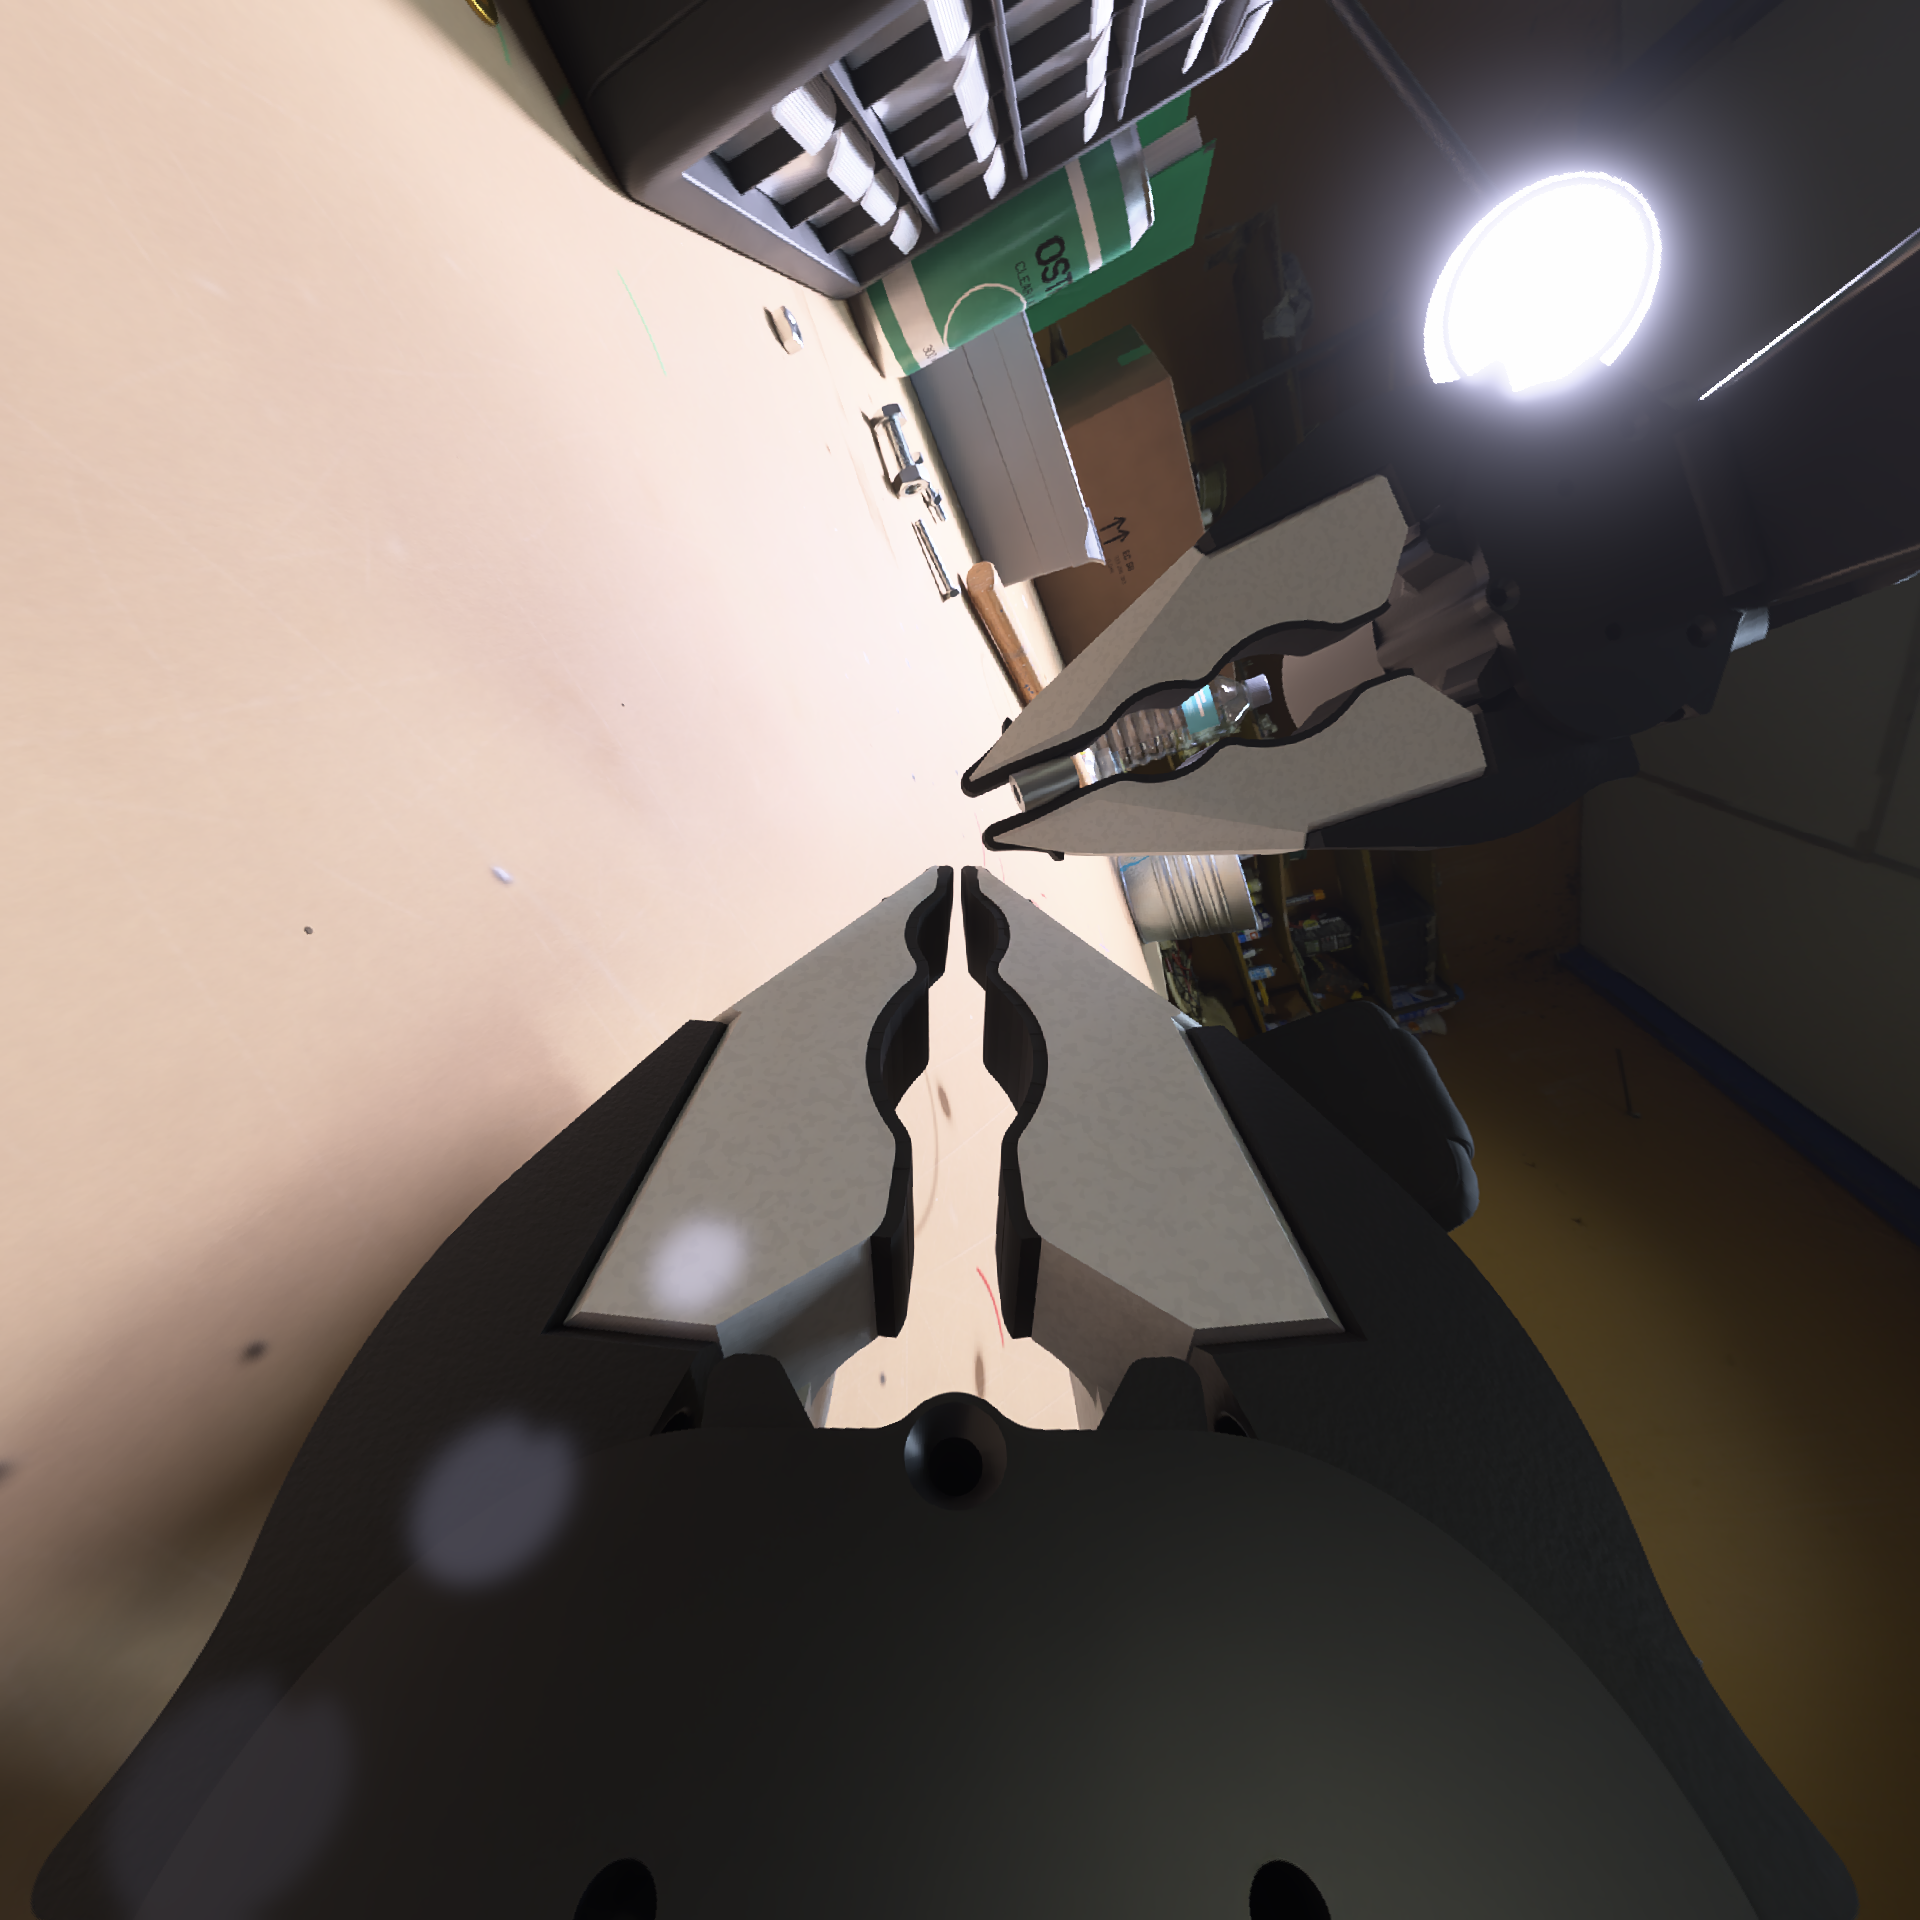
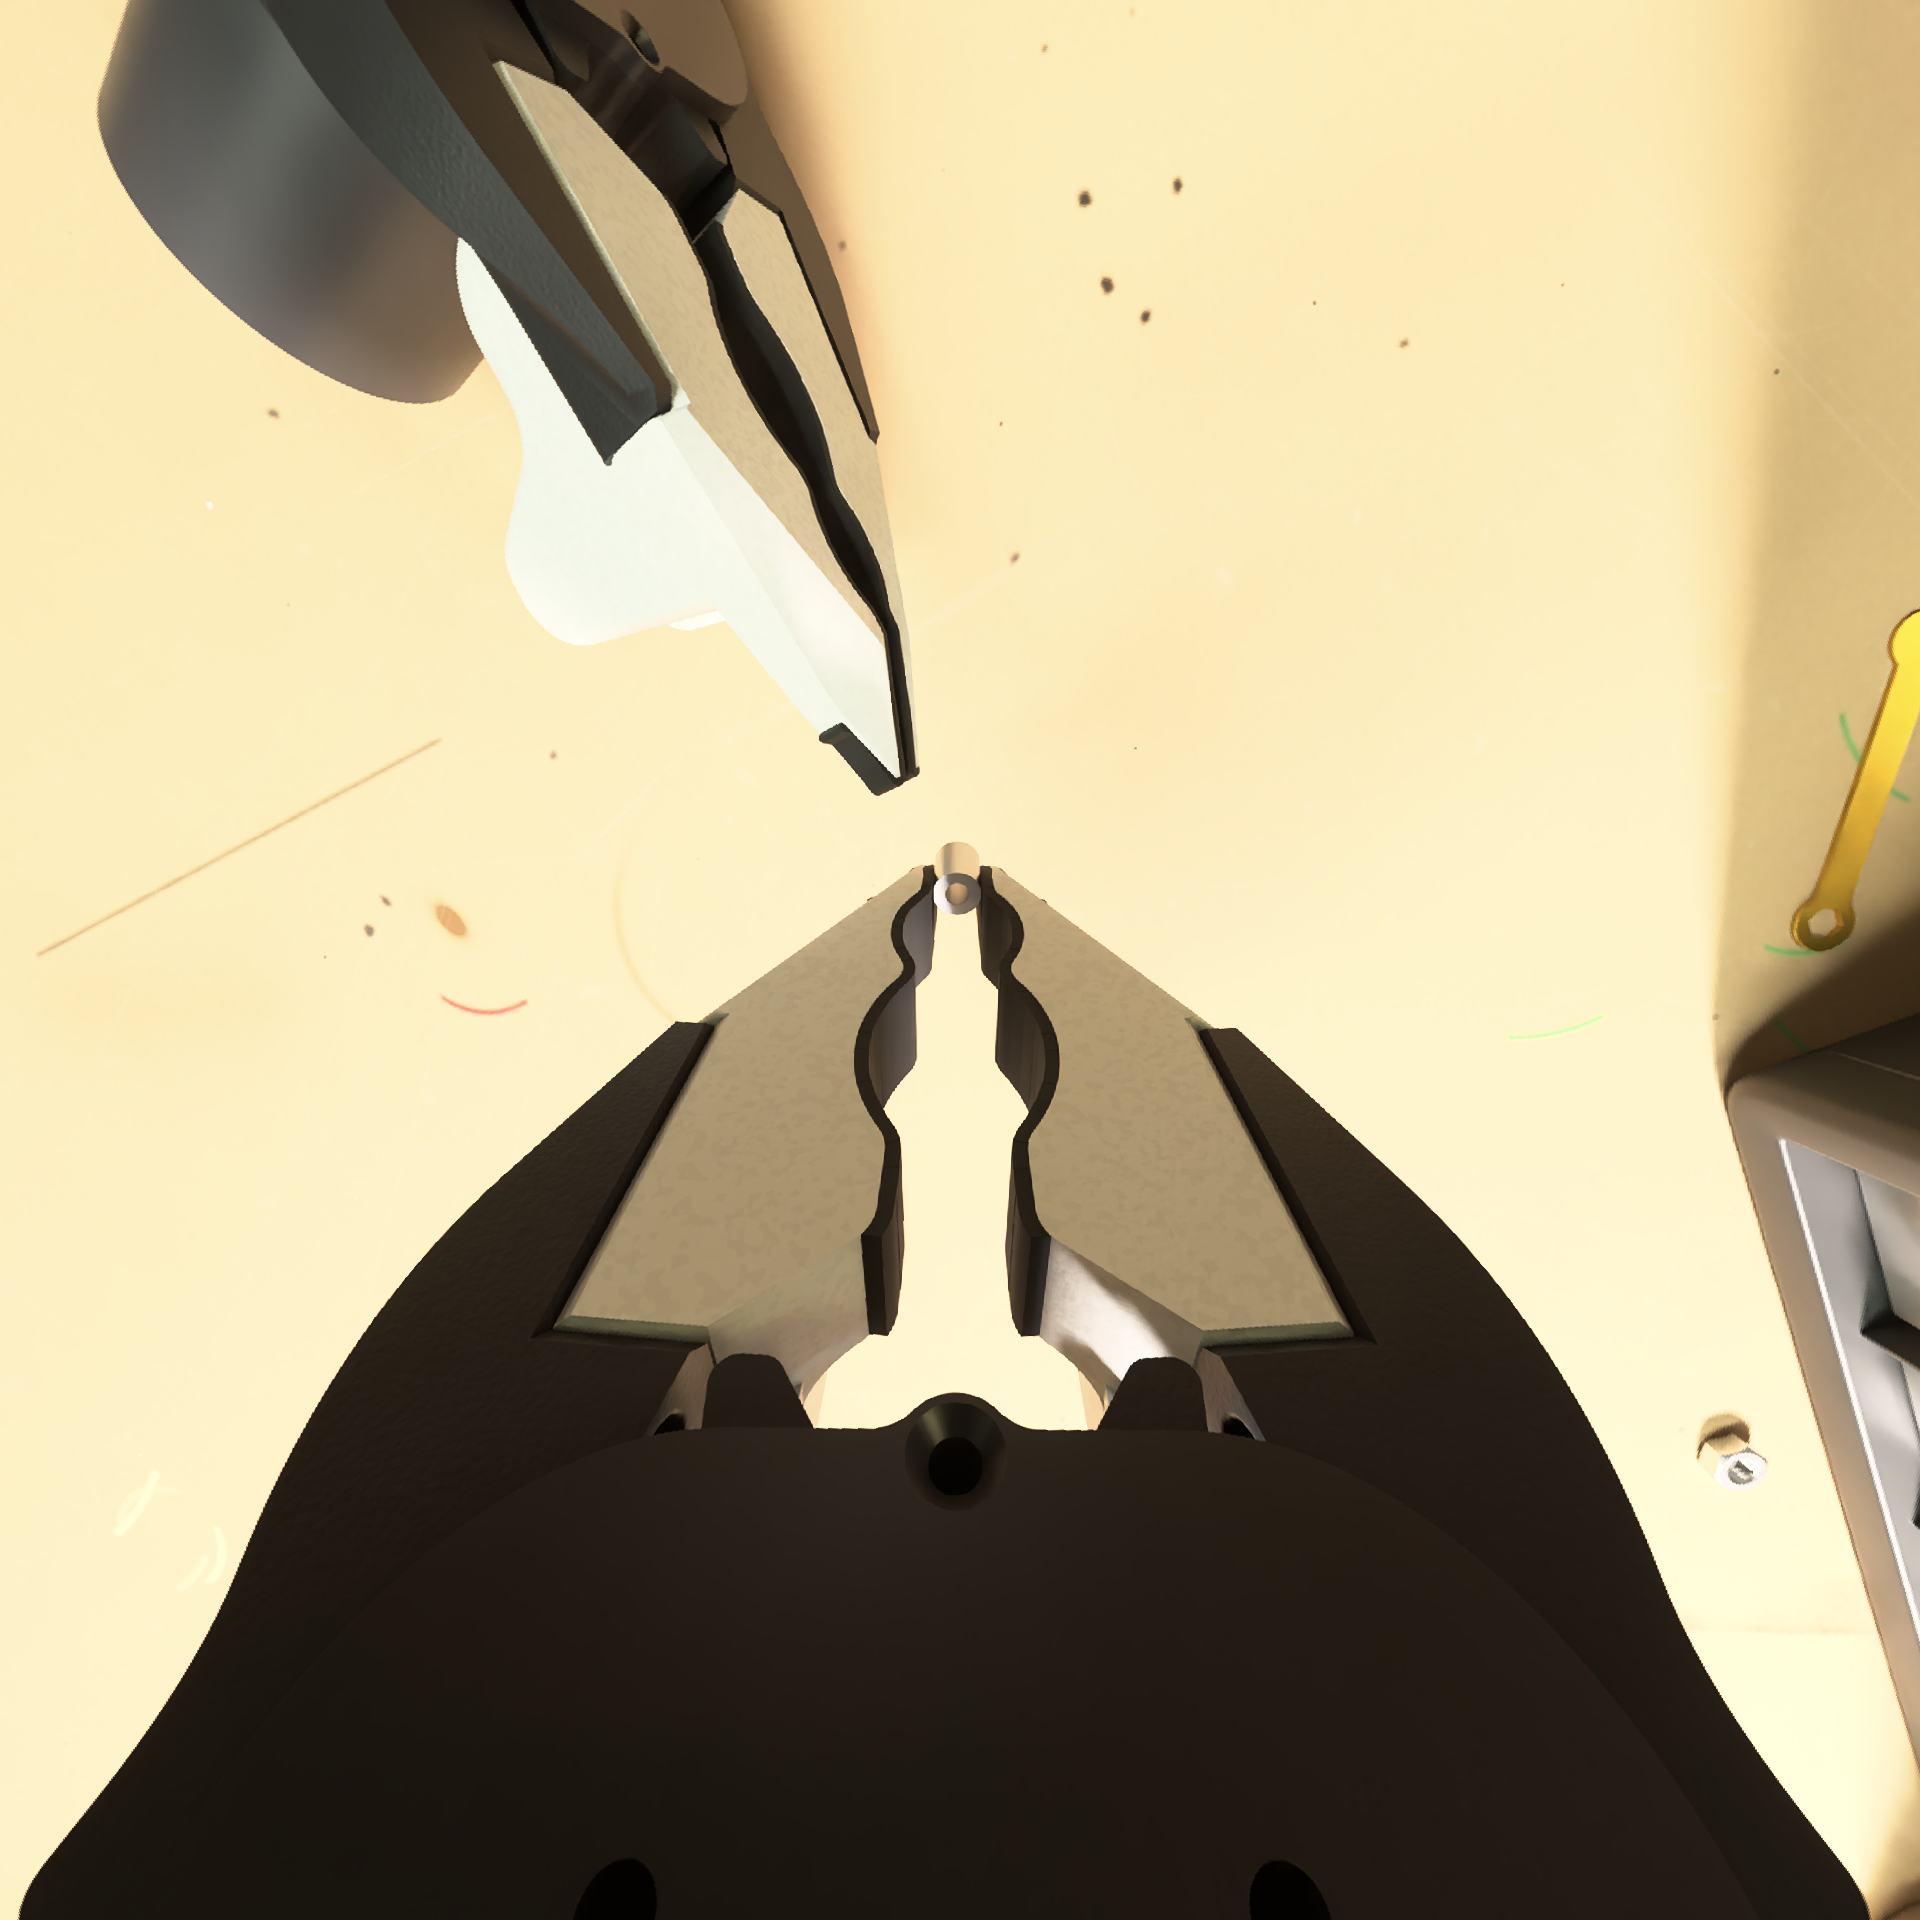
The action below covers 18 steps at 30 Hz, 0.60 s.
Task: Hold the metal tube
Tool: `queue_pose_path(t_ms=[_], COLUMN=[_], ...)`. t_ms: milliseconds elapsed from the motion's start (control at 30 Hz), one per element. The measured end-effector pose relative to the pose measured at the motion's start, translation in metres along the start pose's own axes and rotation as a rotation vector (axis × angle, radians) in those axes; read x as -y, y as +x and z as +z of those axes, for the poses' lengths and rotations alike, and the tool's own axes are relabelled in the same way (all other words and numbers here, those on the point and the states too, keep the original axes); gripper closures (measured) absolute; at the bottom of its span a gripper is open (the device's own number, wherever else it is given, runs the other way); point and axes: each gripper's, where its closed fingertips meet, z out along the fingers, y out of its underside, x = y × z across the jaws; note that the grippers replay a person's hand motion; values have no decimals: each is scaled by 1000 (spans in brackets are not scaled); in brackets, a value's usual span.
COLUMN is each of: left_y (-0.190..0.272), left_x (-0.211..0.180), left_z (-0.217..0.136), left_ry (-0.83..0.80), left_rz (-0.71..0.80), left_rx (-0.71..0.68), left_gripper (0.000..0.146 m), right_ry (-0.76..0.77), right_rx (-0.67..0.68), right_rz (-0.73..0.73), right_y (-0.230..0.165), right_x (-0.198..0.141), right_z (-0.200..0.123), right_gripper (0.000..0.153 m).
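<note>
The metal tube point(image 2: 956, 891) is small, silvery and hollow. In the right wrist view I see it end-on, pinched between the tips of my right gripper point(image 2: 956, 883), just above the pale tabletop point(image 2: 1351, 623). In the left wrist view the right gripper point(image 1: 997, 805) comes in from the right, with the tube point(image 1: 1047, 784) sticking out between its tips. My left gripper point(image 1: 956, 878) is shut and empty, its tips just below the tube and apart from it. It also shows in the right wrist view point(image 2: 896, 774), pointing down at the tube from the upper left.
A dark drawer cabinet point(image 1: 935, 135) stands at the table's far end, beside a green box point(image 1: 1039, 270) and a grey box point(image 1: 1008, 468). Bolts point(image 1: 899, 457) and a wooden handle point(image 1: 1003, 634) lie nearby. A gold wrench point(image 2: 1870, 790) and a bolt point(image 2: 1730, 1460) lie to the right. A lamp point(image 1: 1538, 281) glares.
</note>
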Motion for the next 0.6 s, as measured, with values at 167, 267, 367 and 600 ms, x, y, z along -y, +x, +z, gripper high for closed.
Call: queue_pose_path(t_ms=[167, 267, 367, 600], left_y=[-2, -4, -8, -18], left_x=[-1, -2, -4, -4], left_z=[0, 0, 0, -5], left_ry=[-10, -22, -41, -70], left_rz=[17, 44, 80, 97], left_rx=[20, 48, 94, 165], left_gripper=[145, 145, 145, 145], right_ry=[-12, -16, -27, -49], right_rx=[-2, 1, 3, 2], right_rz=[1, -1, -12, -32], right_y=[0, 0, -1, -1], right_x=[0, 0, -1, 1], right_z=[3, 5, 10, 26], right_gripper=[146, 146, 146, 146])
